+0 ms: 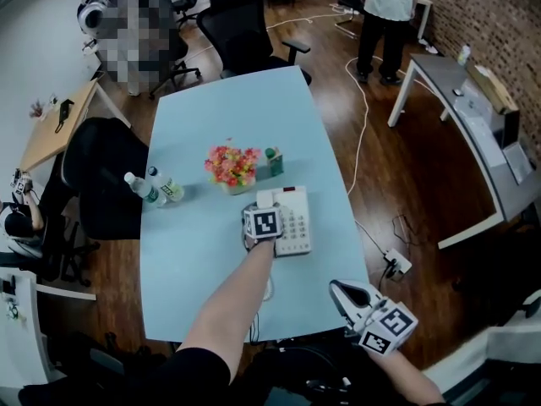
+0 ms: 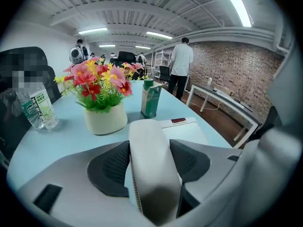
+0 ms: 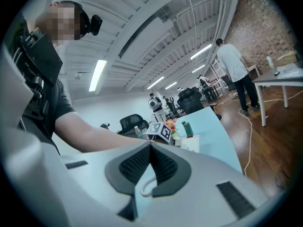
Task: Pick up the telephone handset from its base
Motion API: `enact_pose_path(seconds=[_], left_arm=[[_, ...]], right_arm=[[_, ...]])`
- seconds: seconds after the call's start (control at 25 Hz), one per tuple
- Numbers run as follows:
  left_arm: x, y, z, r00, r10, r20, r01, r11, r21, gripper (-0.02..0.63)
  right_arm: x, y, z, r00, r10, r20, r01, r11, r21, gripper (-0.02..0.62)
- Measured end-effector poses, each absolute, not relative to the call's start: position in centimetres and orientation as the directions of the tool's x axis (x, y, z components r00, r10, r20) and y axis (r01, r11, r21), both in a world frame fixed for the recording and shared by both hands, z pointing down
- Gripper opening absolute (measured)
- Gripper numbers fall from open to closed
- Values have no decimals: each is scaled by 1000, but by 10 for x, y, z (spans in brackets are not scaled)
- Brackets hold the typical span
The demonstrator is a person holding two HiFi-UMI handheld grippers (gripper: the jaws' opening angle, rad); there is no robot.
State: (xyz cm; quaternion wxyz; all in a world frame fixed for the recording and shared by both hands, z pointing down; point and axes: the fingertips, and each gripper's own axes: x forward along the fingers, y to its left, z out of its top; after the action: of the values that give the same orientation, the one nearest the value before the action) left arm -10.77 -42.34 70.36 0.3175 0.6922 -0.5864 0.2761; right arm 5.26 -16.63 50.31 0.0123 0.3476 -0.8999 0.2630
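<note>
A white telephone base (image 1: 294,225) lies on the light blue table (image 1: 228,108), with its handset (image 1: 265,198) along its left side. My left gripper (image 1: 260,210) is over the handset. In the left gripper view the handset (image 2: 149,160) runs lengthwise between the wide-spread jaws of the left gripper (image 2: 149,143), and the dark pads flank it without visibly squeezing it. The base (image 2: 184,129) shows just beyond. My right gripper (image 1: 338,290) hangs off the table's near right corner. In the right gripper view the right gripper (image 3: 150,144) has its pads meeting at the tips, with nothing held. A coiled cord (image 3: 149,188) shows behind them.
A pot of pink and yellow flowers (image 1: 232,167) and a green carton (image 1: 274,161) stand just beyond the phone. Two water bottles (image 1: 144,189) lie to the left. Office chairs (image 1: 245,24) ring the table, and a person (image 1: 385,15) stands by a desk at the far right.
</note>
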Motion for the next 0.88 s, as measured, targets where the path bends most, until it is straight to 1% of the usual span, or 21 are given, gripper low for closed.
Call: enact_pose_path(seconds=[0.24,0.36,0.44,0.6,0.76,0.88], left_arm=[[-112,-427,701,138,-655,743,-990,-81,113,254],[-117,-422,695,162,-660,734,-984,-48,174,244],[-115,-415,683,214,-677,704,-969,-55,242,242],[-116,-398,632,329,-771,545,-920,-130,371,242],[-138,-360,593,410,-812,414,-851,-177,495,242],[-158,-326,558,483,-825,293,-767,-237,596,241]], right_arm=[[60,-168,502,-748,-630,209,-645,614,-455,17],[62,-166,498,-745,-636,203,-648,616,-448,17],[59,-163,495,-746,-637,194,-645,618,-450,17],[48,-156,492,-758,-627,179,-628,629,-458,17],[32,-149,488,-775,-611,160,-607,648,-461,17],[19,-144,484,-788,-602,131,-583,660,-473,17]])
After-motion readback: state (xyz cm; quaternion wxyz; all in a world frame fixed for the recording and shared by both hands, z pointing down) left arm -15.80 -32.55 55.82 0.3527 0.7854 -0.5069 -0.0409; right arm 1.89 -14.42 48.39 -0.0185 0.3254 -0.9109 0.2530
